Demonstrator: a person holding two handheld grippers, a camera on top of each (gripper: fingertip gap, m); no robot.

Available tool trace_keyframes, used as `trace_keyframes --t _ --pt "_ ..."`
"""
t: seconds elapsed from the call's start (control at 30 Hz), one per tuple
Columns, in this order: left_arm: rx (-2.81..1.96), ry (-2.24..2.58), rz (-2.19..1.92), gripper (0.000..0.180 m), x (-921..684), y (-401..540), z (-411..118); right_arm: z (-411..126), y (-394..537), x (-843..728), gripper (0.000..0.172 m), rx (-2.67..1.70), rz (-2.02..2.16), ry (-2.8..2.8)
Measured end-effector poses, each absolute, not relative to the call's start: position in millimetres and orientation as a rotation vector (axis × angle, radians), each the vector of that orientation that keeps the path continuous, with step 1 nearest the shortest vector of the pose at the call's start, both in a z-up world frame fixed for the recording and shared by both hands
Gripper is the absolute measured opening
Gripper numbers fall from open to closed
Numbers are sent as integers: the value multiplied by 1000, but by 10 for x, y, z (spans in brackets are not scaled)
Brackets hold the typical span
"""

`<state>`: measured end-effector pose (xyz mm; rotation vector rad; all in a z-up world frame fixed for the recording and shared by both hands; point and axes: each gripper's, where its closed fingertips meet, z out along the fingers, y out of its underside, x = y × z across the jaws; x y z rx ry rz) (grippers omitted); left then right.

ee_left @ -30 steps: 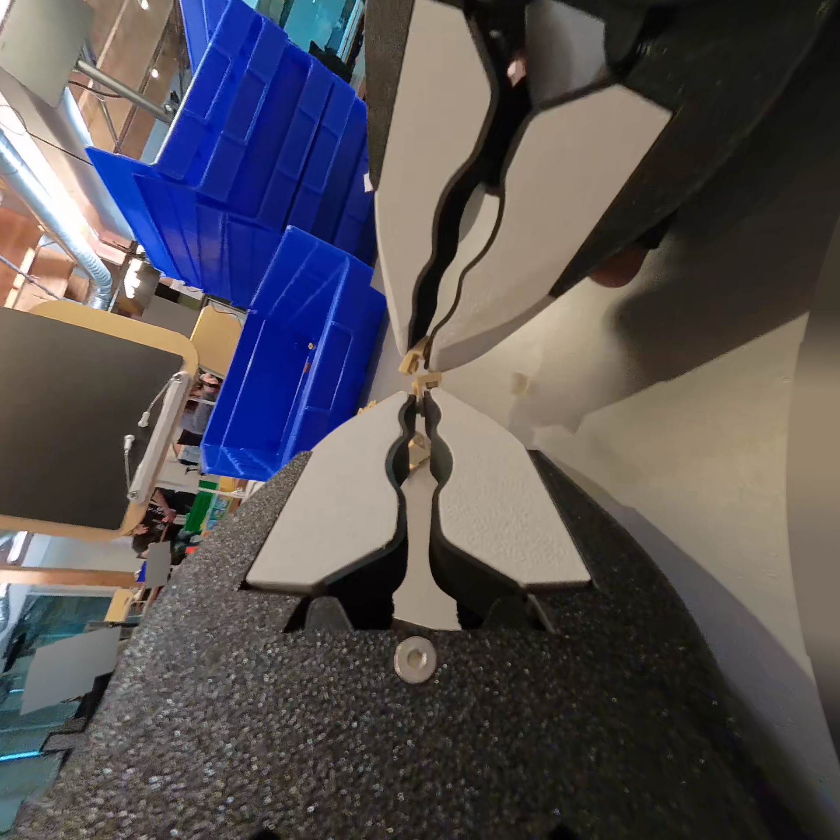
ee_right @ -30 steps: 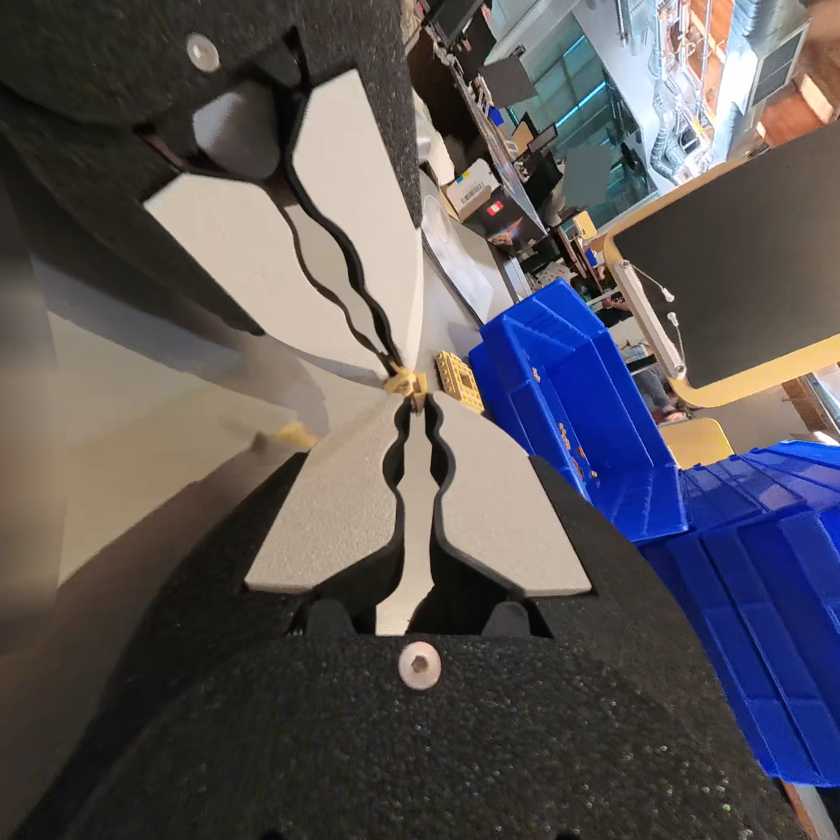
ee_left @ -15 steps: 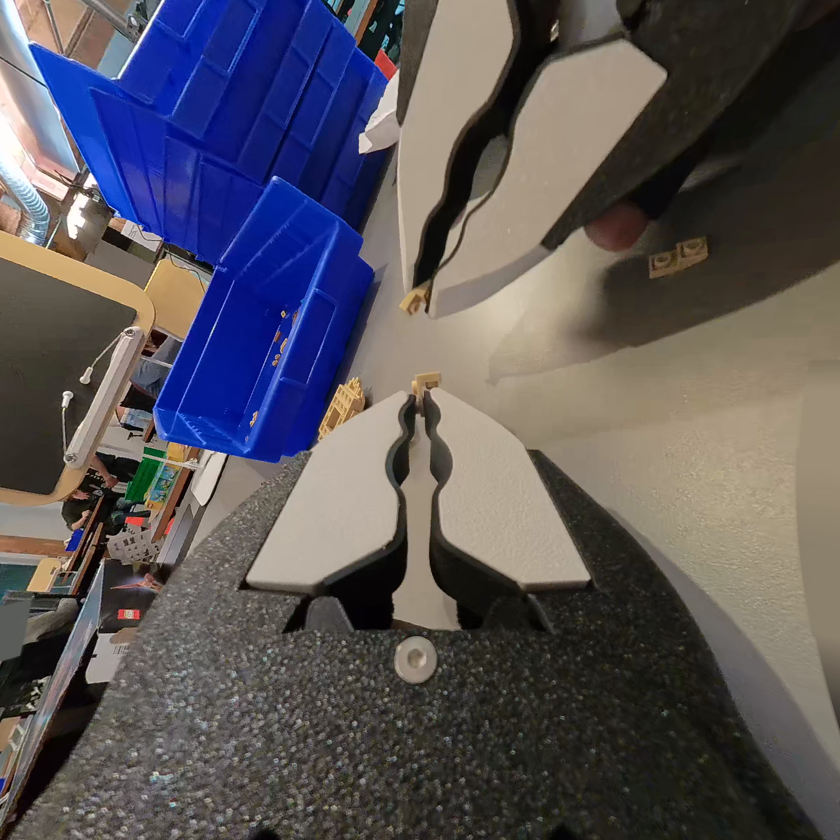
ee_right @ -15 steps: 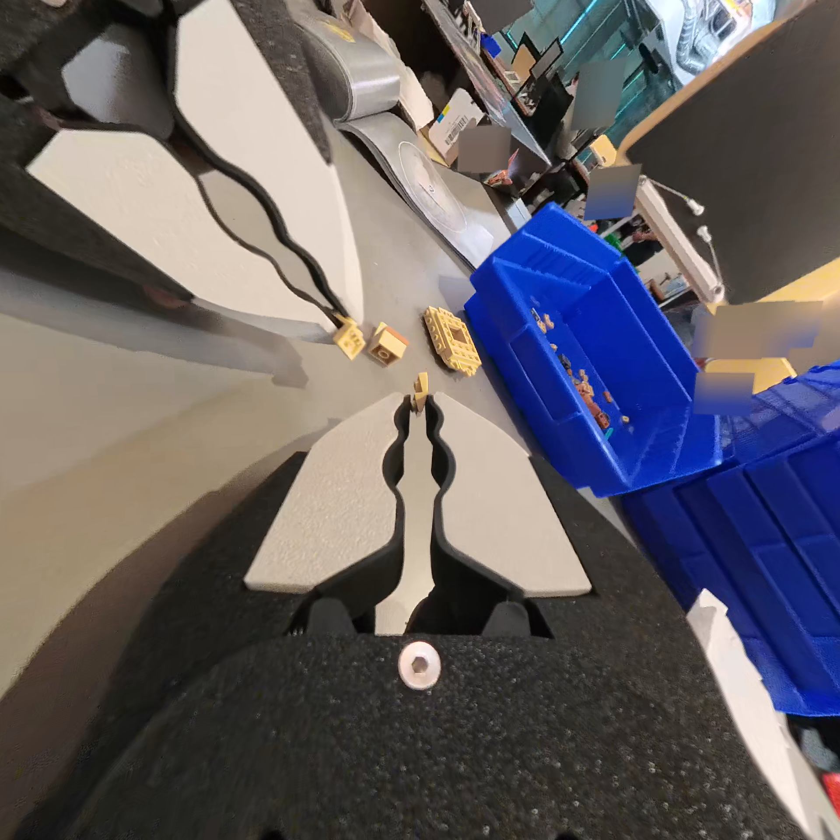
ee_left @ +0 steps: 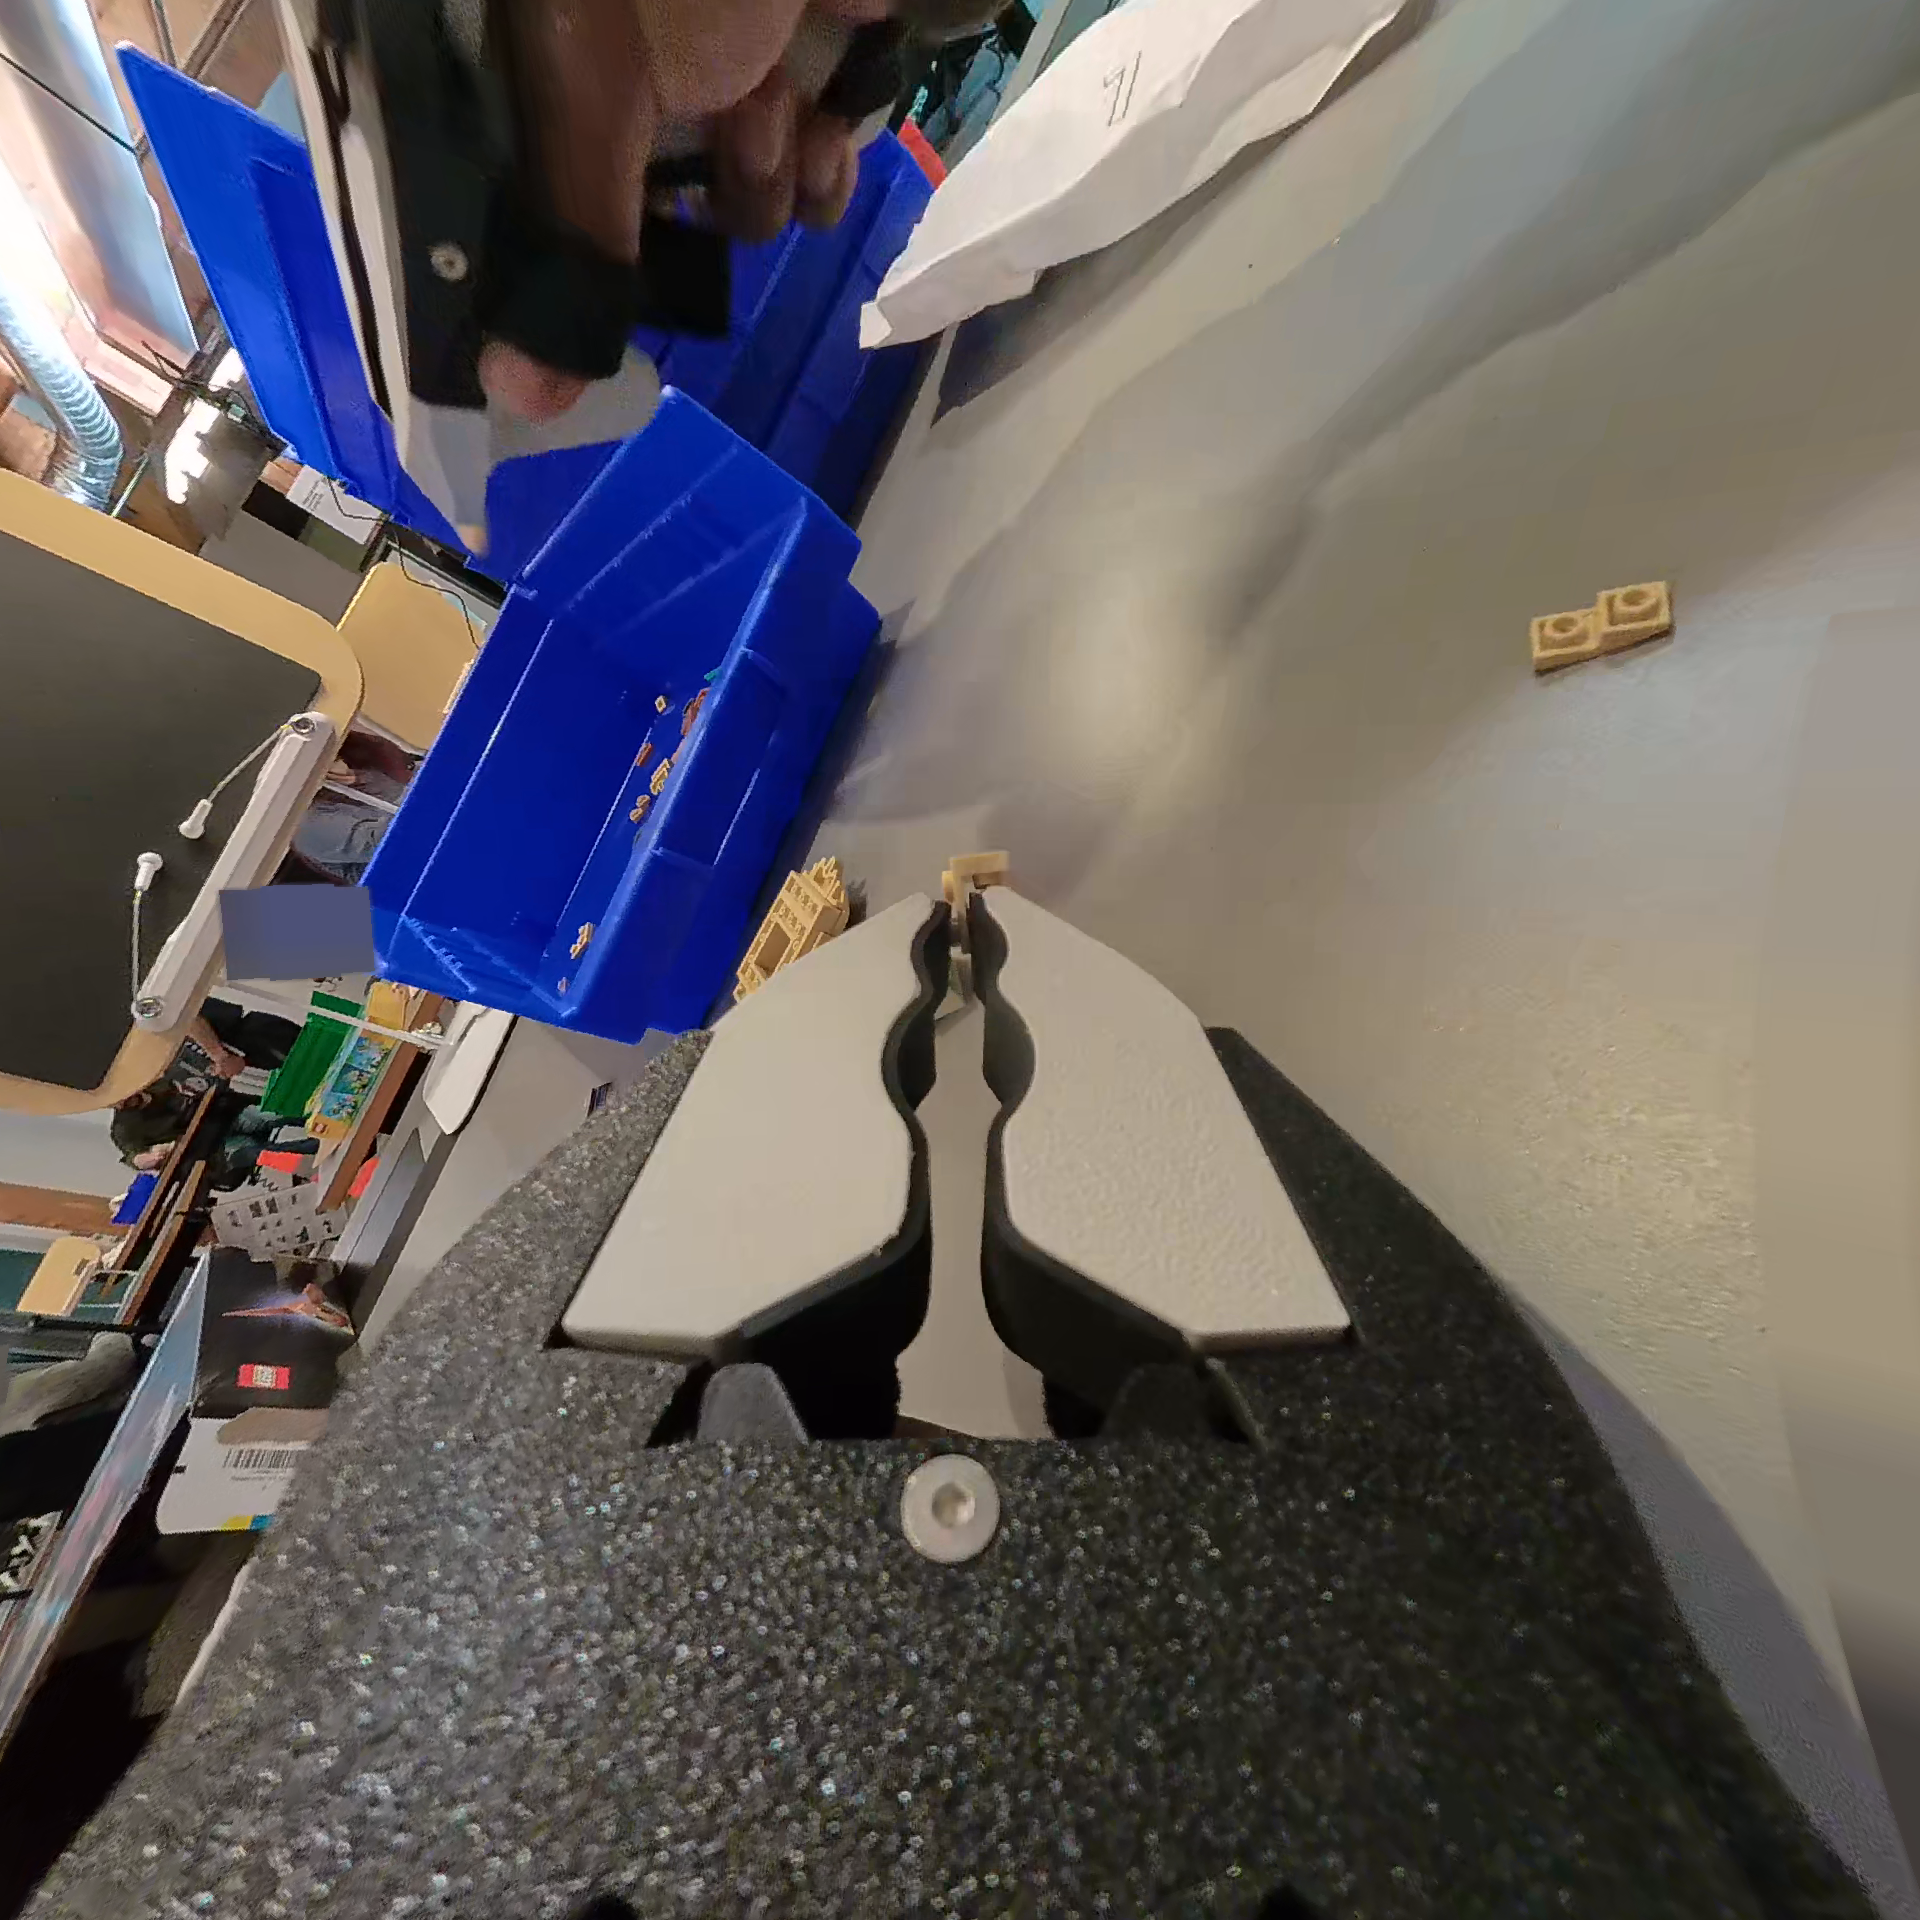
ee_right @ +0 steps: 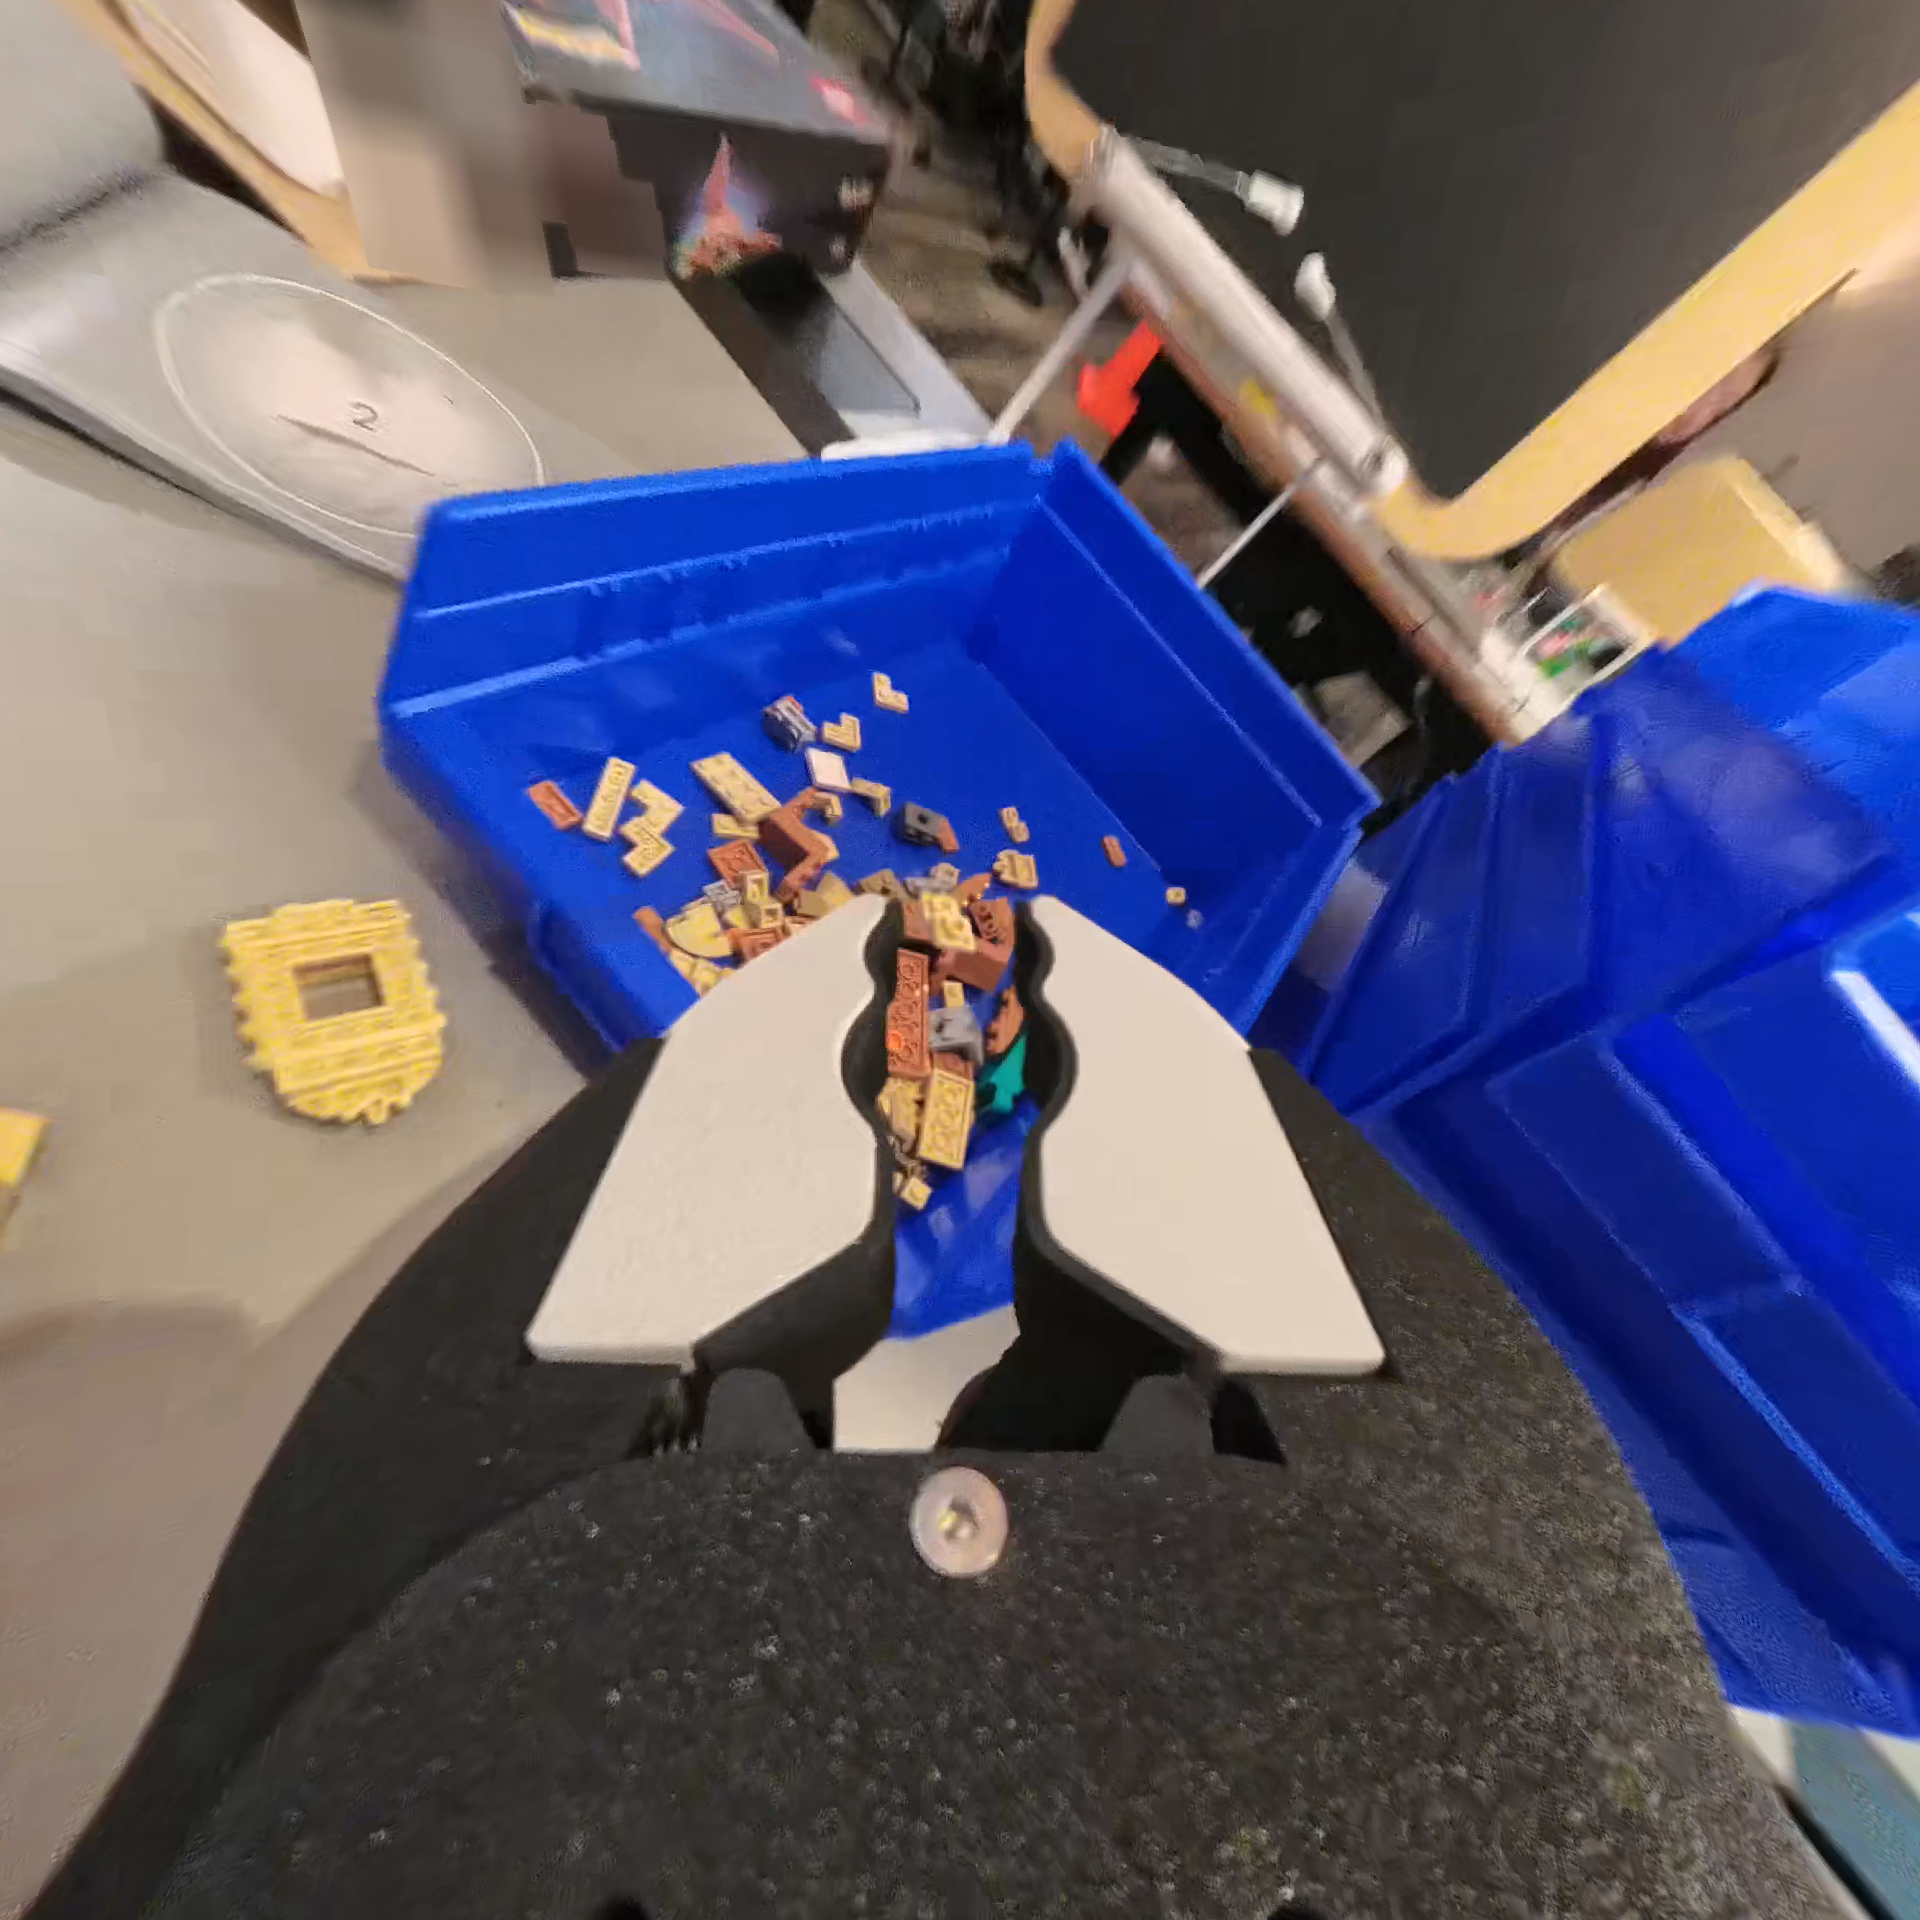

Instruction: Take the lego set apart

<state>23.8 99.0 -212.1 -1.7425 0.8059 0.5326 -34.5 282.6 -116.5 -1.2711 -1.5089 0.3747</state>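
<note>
Glossy blue plastic bin (ee_right: 727, 582) holds small tan and brown plastic bricks (ee_right: 748, 831). The grey tabletop (ee_left: 1558, 1039) looks matt and smooth. The left gripper (ee_left: 964, 914) has matt grey fingers (ee_left: 790, 1122) in rough black speckled foam (ee_left: 935, 1714), with 1 shiny metal screw (ee_left: 949, 1507). The crumpled sheet (ee_left: 1101, 135) is white paper.

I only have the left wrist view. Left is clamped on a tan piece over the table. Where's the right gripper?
Observer: Over the blue bin, pointing down into it.
Operator: Open or shut?
Observer: The right gripper is open; loose bricks in the bin show through the gap, and nothing is in its grasp.
Operator: What's in that bin? I see only specks.
Observer: A scatter of small tan, brown and grey bricks, heaped near the fingertips.
Operator: The tan frame beside the bin?
Observer: The tan frame lies flat on the table, left of the bin, with a square hole in its middle.
</note>
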Motion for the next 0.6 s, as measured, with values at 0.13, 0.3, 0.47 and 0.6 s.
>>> trace_keyframes --t 0.13,0.3,0.47,0.6 --pt "-1746 787 524 3 211 979 -2116 -1290 2950 -425 34 -1386 489 -1486" --pt "-1730 760 518 3 194 968 -2075 -1461 2434 117 38 -1325 669 -1612" --pt "-1716 763 519 3 220 974 -2062 -1835 1377 948 34 -1101 989 -2003" --pt "-1718 766 533 3 224 983 -2073 -2133 1016 1192 34 -1078 1013 -2141"
